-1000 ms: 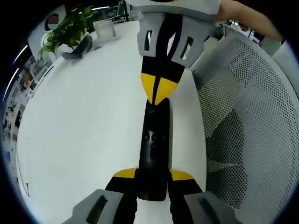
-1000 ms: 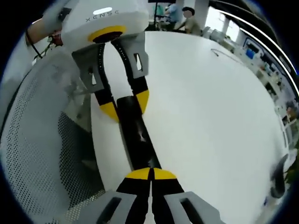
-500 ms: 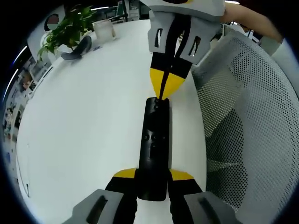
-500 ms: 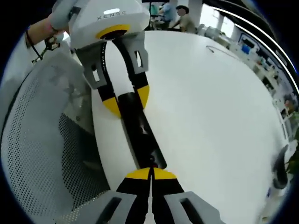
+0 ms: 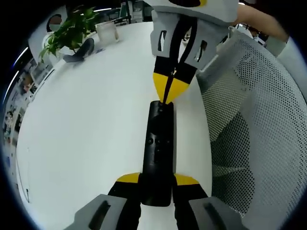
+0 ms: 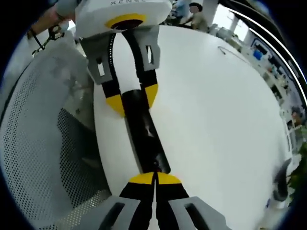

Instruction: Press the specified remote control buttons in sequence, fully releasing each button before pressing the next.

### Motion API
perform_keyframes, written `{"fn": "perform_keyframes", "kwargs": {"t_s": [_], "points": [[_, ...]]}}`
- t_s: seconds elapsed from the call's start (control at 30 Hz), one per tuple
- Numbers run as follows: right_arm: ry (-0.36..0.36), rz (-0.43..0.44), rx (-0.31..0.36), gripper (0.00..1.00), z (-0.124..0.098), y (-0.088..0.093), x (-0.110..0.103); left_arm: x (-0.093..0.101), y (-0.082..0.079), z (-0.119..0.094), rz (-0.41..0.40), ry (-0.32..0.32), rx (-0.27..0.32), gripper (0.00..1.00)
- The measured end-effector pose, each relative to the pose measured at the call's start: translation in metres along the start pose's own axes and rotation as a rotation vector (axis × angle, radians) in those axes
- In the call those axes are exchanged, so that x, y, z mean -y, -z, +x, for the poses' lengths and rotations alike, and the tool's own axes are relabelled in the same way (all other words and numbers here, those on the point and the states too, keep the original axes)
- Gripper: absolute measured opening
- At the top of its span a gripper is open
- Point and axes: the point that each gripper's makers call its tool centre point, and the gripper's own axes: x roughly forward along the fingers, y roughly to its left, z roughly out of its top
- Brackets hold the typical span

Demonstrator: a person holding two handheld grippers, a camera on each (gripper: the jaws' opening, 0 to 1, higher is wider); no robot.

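A long black remote control (image 5: 159,148) lies along the white table (image 5: 86,124) near its edge. My left gripper (image 5: 157,180) is shut on its near end, one yellow fingertip on each side. My right gripper (image 5: 169,96) comes in from the top of the left gripper view, shut, its tips meeting the remote's far end. In the right gripper view the same remote (image 6: 143,132) runs from my shut right gripper (image 6: 154,178) up to the left gripper (image 6: 133,99), which clamps its other end. Whether the tips press a button I cannot tell.
A white mesh chair (image 5: 254,120) stands close against the table edge beside the remote, seen too as the mesh chair (image 6: 38,139). At the table's far side are a potted plant (image 5: 67,31), a clear cup (image 5: 108,31) and a dark object (image 5: 80,49).
My right gripper's shut tips have drawn back a little, from over the remote's far end to its very edge. The left gripper's hold on the remote is unchanged.
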Motion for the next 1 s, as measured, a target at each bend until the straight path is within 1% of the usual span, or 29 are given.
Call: {"fn": "perform_keyframes", "kwargs": {"t_s": [0.1, 0.17, 0.2, 0.23, 0.3, 0.43, 0.53, 0.67, 0.73, 0.87, 1.0], "points": [[0.001, 0.038, 0.036, 0.00, -0.0007, 0.0004, -0.0001, 0.0000, 0.0002, -0.0003, 0.000, -0.002, 0.008, 0.24], [0.006, 0.055, 0.058, 0.00, -0.0015, 0.0005, -0.0008, 0.0003, 0.0010, -0.0011, -0.002, -0.006, 0.031, 0.24], [0.008, 0.061, 0.066, 0.00, -0.0015, 0.0005, -0.0010, 0.0000, 0.0009, -0.0015, -0.012, -0.007, 0.056, 0.24], [0.009, 0.062, 0.070, 0.00, -0.0016, 0.0006, -0.0011, -0.0001, 0.0010, -0.0017, -0.015, -0.007, 0.063, 0.24], [0.015, 0.061, 0.088, 0.00, -0.0019, 0.0005, -0.0020, 0.0003, 0.0016, -0.0022, -0.017, -0.013, 0.096, 0.24], [-0.009, 0.083, 0.104, 0.00, -0.0023, 0.0016, -0.0081, -0.0002, 0.0017, -0.0033, -0.030, -0.013, 0.157, 0.24], [-0.015, 0.100, 0.116, 0.00, -0.0023, 0.0011, -0.0072, -0.0003, 0.0020, -0.0036, -0.026, -0.011, 0.187, 0.24], [-0.036, 0.136, 0.131, 0.00, -0.0028, 0.0009, -0.0063, 0.0012, 0.0006, -0.0042, -0.037, -0.013, 0.260, 0.24], [-0.045, 0.150, 0.139, 0.00, -0.0032, 0.0005, -0.0057, 0.0016, 0.0007, -0.0050, -0.047, -0.015, 0.312, 0.24], [-0.052, 0.161, 0.140, 0.00, -0.0039, -0.0006, -0.0059, 0.0040, 0.0012, -0.0061, -0.041, -0.014, 0.391, 0.24], [-0.041, 0.147, 0.128, 0.00, -0.0036, -0.0028, -0.0044, 0.0064, 0.0012, -0.0061, -0.048, -0.017, 0.432, 0.24]]}}
